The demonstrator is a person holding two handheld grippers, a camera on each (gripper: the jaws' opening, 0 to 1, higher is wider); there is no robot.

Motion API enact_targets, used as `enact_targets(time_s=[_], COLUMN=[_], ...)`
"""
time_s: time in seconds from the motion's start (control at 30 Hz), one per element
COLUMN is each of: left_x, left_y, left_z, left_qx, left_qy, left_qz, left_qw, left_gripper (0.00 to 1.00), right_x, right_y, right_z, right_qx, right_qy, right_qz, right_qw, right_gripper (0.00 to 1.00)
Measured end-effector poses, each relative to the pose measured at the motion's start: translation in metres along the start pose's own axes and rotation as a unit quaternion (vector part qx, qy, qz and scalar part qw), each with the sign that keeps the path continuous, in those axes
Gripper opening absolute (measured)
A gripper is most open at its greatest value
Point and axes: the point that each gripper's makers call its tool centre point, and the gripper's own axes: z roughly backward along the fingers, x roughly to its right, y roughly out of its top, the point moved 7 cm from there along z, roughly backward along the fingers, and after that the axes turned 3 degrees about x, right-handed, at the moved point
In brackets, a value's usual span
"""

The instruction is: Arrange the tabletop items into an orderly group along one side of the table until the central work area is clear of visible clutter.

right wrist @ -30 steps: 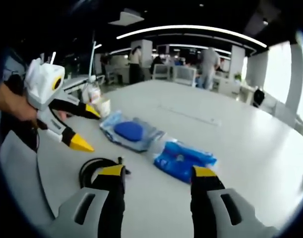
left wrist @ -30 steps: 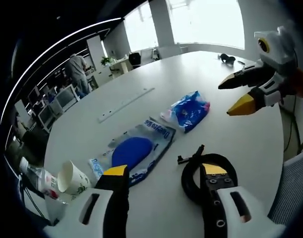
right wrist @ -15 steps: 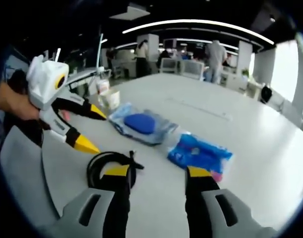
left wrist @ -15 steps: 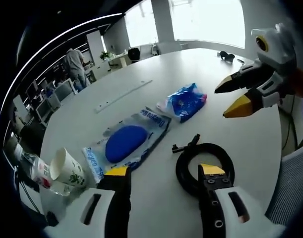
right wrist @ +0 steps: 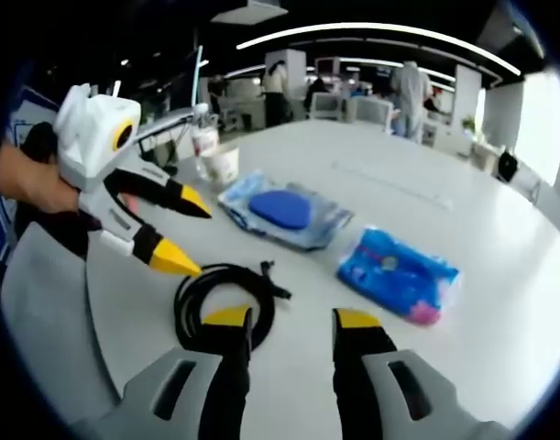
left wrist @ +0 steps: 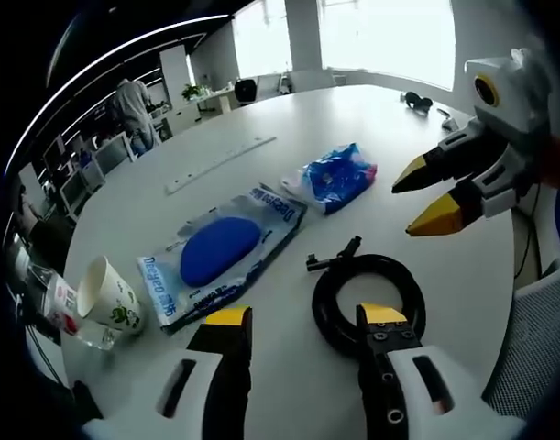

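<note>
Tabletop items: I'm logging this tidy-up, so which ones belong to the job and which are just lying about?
To be grouped:
black cable coil
clear packet with a blue pad
blue wrapped pack
paper cup

Lying about:
long strip set in the table
dark object at the far edge

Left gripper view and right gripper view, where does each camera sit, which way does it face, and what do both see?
Left gripper view: rides the left gripper, looking across the table toward bright windows; the right gripper enters from the right.
Right gripper view: rides the right gripper, facing the dim office; the left gripper and a hand enter from the left.
Shared: black cable, blue pad packet, blue bag, paper cup.
</note>
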Motion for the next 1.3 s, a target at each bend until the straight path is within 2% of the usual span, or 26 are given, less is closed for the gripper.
enact_targets(time_s=[0.2,0.33,0.6,0.93,1.0,1.13,1.3], left_x=[0.007,0.011,0.019,0.019,0.019,0.019,0.020], left_y=[-0.005,-0.009,-0.013,-0.015,-0.015,-0.015,-0.013], left_z=[-0.003,-0.008,-0.017,-0.026,-0.028,-0.031,-0.033], left_qx=[-0.013,-0.023,-0.036,-0.054,-0.056,-0.064,-0.074], left_qy=[-0.016,-0.025,-0.046,-0.038,-0.036,-0.030,-0.028], left_qz=[0.008,0.013,0.037,0.048,0.051,0.037,0.004], left_qw=[0.9998,0.9993,0.9976,0.9967,0.9965,0.9968,0.9968], left_gripper=[0.36,0.31,0.22,0.20,0.19,0.18,0.18], right_x=[-0.007,-0.008,-0.016,-0.020,-0.021,-0.022,-0.027], right_y=[-0.002,-0.004,-0.014,-0.021,-0.024,-0.028,-0.030], right_z=[-0.005,-0.010,-0.020,-0.031,-0.033,-0.035,-0.038], right_qx=[-0.012,-0.012,-0.039,-0.062,-0.082,-0.100,-0.102], right_qy=[0.012,0.017,0.026,0.017,0.015,0.006,0.006], right_qz=[0.000,-0.028,-0.028,-0.027,-0.006,-0.007,-0.027], right_qw=[0.9999,0.9994,0.9985,0.9975,0.9965,0.9949,0.9944], right_gripper=[0.27,0.26,0.25,0.24,0.24,0.22,0.21])
